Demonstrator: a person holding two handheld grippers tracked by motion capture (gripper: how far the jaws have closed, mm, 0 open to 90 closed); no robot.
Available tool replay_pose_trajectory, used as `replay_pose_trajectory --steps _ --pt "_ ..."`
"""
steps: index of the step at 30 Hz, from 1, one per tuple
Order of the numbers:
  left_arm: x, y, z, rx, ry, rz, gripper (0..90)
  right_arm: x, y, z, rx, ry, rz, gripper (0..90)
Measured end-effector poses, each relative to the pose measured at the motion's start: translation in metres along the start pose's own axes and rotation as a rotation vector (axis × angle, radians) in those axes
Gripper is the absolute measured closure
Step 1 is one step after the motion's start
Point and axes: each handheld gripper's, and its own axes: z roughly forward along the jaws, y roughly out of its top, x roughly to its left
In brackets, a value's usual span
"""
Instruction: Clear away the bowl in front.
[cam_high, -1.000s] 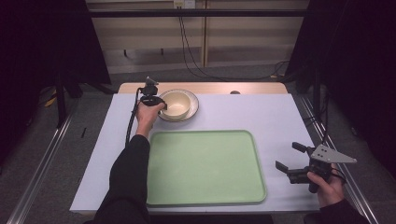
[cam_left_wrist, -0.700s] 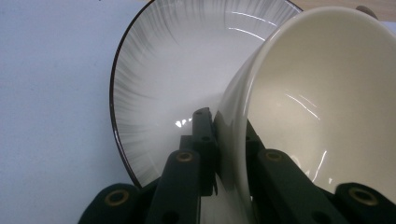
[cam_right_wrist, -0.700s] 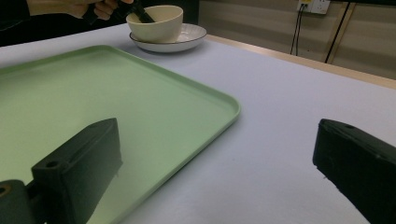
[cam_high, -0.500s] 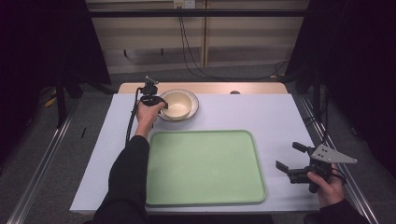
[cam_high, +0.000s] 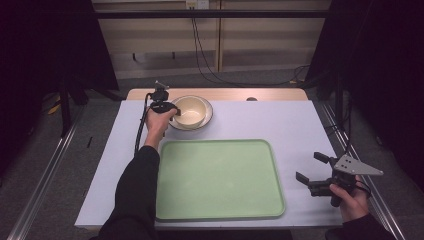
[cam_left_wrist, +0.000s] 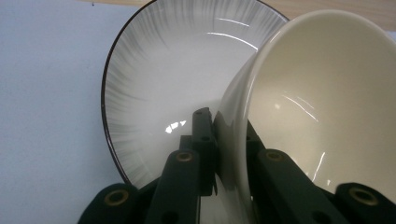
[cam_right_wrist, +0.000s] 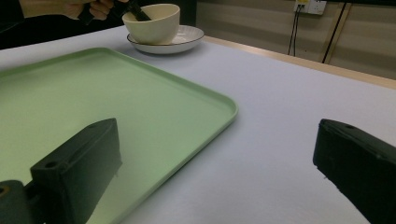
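Bowl (cam_left_wrist: 322, 107) is the job here, and it hasn't gone anywhere yet. Nearest the person, the right claw (cam_high: 316, 175) hangs with jaws spread and nothing in them, off the right edge of the green tray (cam_high: 220, 210) (which has nothing on it). Past the tray, at the far left of the surface (cam_high: 300, 125), the left claw (cam_high: 172, 111) is clamped on the bowl's near wall, one jaw inside, one outside. The bowl sits tipped on the plate (cam_left_wrist: 154, 84). My guess: grip done, lift and move left, probably to the tray.
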Motion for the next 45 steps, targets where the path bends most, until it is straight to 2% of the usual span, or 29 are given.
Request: replay_pose_trajectory --steps 4,6,12,13,17,21,23,25,27,28,33,36,39,40,45 --pt "-0.001 0.001 -0.007 -0.008 0.001 0.018 83.4 0.000 0.000 -0.001 0.000 -0.006 0.000 0.6" --pt "-0.001 0.000 -0.010 -0.005 -0.013 0.022 83.4 0.000 0.000 -0.001 -0.003 -0.005 -0.001 0.6" --pt "-0.002 -0.001 -0.016 -0.031 -0.030 0.017 83.5 0.000 0.000 -0.002 -0.005 -0.006 0.002 0.6" --pt "-0.001 -0.001 -0.018 -0.020 -0.032 0.034 83.5 0.000 0.000 -0.002 -0.005 -0.006 0.002 0.6" --pt "-0.002 -0.003 -0.024 -0.041 -0.038 0.042 83.5 0.000 0.001 -0.002 -0.006 -0.004 0.001 0.6" --pt "-0.004 -0.006 -0.027 -0.031 -0.033 0.059 83.5 -0.001 0.001 -0.003 -0.016 -0.009 0.001 0.6" --pt "-0.006 -0.007 -0.027 -0.039 -0.035 0.060 83.5 -0.001 0.001 -0.003 -0.015 -0.006 0.007 0.7" --pt "-0.009 -0.009 -0.030 -0.056 -0.040 0.084 83.4 -0.001 0.001 -0.003 -0.013 -0.006 0.006 0.6" --pt "-0.010 -0.010 -0.031 -0.049 -0.068 0.079 83.5 -0.001 0.001 -0.003 -0.014 -0.009 0.007 0.7" --pt "-0.011 -0.011 -0.031 -0.046 -0.076 0.093 83.5 -0.001 0.001 -0.003 -0.015 -0.010 0.004 0.6" --pt "-0.019 -0.014 -0.034 -0.032 -0.080 0.130 83.5 -0.001 0.001 -0.003 -0.015 -0.010 0.004 0.7" --pt "-0.028 -0.015 -0.036 -0.038 -0.104 0.144 83.5 -0.001 0.001 -0.003 -0.015 -0.007 0.007 0.7" --pt "-0.033 -0.016 -0.038 -0.024 -0.115 0.171 83.5 -0.001 0.001 -0.003 -0.017 -0.008 0.007 0.7" --pt "-0.035 -0.017 -0.037 -0.028 -0.123 0.164 83.5 -0.001 0.001 -0.003 -0.015 -0.007 0.007 0.7" --pt "-0.045 -0.021 -0.038 -0.022 -0.142 0.191 83.5 -0.001 0.002 -0.003 -0.018 -0.007 -0.003 0.7"
